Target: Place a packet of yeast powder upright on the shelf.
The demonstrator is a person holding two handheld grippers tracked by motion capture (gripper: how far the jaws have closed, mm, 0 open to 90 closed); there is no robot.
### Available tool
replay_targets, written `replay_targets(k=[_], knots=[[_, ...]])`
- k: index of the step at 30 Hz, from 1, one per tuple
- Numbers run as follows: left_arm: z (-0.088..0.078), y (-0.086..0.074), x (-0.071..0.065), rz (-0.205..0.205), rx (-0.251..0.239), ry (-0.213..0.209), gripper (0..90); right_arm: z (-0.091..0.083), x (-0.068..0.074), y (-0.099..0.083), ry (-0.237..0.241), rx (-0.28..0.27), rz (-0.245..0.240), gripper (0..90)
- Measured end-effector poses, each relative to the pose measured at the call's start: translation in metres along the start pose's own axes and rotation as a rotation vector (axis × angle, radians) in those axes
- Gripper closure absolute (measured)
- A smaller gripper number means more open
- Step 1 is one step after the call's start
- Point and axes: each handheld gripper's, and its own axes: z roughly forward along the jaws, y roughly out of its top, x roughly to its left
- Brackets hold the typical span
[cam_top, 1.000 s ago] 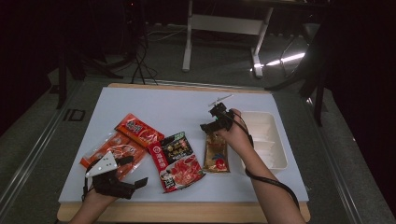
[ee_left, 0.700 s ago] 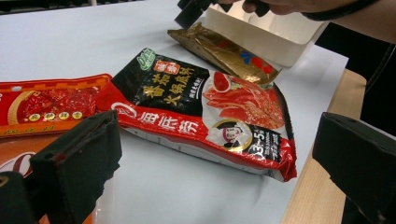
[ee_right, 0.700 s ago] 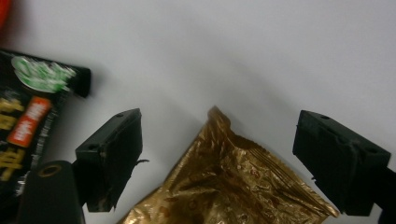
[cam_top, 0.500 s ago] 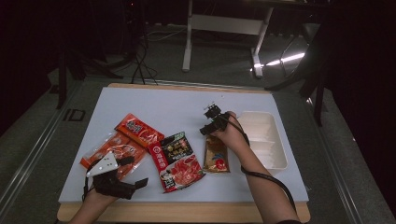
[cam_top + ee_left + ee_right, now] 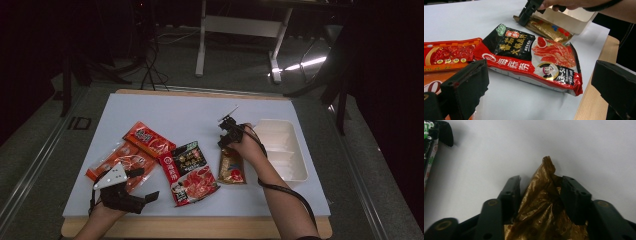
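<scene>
Both forearms are bare, with no sleeve on either. The left gripper [image 5: 131, 192] is matt black with blocky square-ended jaws, and a pale grey three-cornered plate sits on top of its body at about 11 o'clock from the hand. The right gripper [image 5: 225, 138] is black as well, its jaw arms carrying round brass-coloured pivot pins and small screw holes, and a black cable loops from it along the right forearm towards 5 o'clock.
</scene>
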Motion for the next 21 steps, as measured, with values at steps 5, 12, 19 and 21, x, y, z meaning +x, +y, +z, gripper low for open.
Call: replay_targets(k=[5,12,19,21], knots=[[0.0,0.0,0.0,-0.001,-0.001,-0.002,1.9,-0.001,-0.003,0.0,-0.001,0.001,-0.001,72.9],[0.0,0.0,0.001,-0.005,0.0,-0.003,1.9,-0.004,0.0,0.0,-0.039,-0.002,-0.033,88.4],[0.0,0.0,0.001,-0.012,-0.008,-0.003,1.9,-0.023,0.0,-0.003,-0.043,-0.092,-0.016,89.9],[0.0,0.0,0.001,-0.008,-0.006,0.0,1.9,-0.031,-0.001,-0.005,-0.039,-0.121,-0.013,90.0]])
